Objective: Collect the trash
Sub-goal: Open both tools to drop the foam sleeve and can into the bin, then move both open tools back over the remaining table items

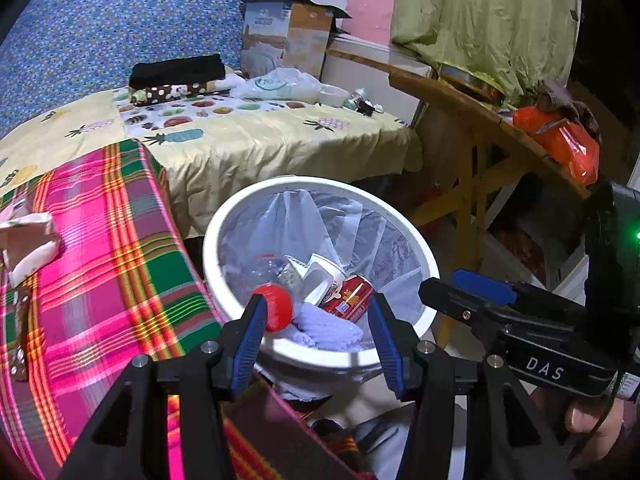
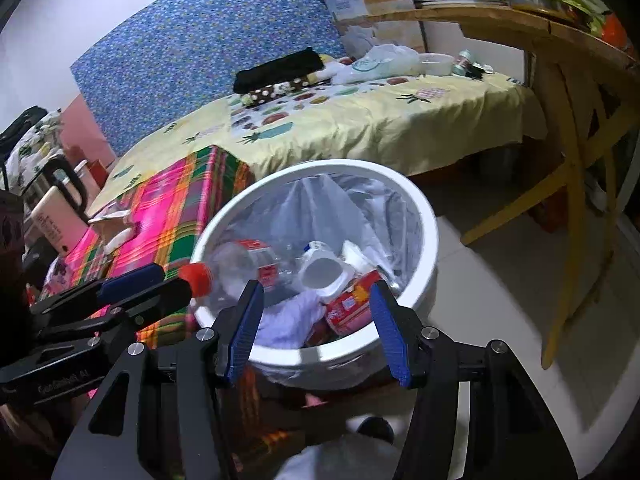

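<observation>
We hold both grippers over the white bin point(image 2: 428, 248), which stands on the floor beside the bed point(image 2: 400, 120). The left gripper point(image 1: 316, 332) has open jaws, and the clear bottle point(image 2: 240, 264) with the red cap lies in the bin on a red can point(image 2: 352, 304), a white cup point(image 2: 322, 272) and a cloth. The right gripper point(image 2: 316, 332) has open jaws too, with nothing in them.

Both grippers tilt downward side by side. The left gripper point(image 1: 318, 332) stands with its blue-padded jaws spread apart, nothing pressed between the pads. The right gripper point(image 2: 316, 330) gapes wide too, gripping nothing. A hand point(image 1: 592, 428) grasps the right gripper's handle.
</observation>
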`<state>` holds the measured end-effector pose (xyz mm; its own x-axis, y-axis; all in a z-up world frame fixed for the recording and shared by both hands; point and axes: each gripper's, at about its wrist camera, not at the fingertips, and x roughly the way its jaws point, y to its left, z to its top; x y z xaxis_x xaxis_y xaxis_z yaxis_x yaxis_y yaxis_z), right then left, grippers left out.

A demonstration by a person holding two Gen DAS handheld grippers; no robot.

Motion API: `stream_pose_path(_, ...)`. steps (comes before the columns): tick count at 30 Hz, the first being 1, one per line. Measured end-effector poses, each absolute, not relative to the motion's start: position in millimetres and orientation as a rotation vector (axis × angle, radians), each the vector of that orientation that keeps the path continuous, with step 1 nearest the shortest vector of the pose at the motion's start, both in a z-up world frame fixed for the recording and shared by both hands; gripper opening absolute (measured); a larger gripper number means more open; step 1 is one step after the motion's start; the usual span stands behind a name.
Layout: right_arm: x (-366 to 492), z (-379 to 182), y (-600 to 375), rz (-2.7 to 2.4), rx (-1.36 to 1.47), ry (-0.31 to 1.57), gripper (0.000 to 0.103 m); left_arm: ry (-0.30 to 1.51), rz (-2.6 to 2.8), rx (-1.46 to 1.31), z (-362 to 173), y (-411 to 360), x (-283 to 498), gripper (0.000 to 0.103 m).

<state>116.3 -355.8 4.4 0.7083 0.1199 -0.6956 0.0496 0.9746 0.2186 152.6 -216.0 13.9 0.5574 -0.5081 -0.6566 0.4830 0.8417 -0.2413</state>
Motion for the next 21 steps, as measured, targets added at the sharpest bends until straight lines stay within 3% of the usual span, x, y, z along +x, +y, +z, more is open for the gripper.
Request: stream_pose_path(21,99,28,-288,0.222,0.118,0.734,0.056,0.731,-0.406,-0.091,23,-135,110,0.054)
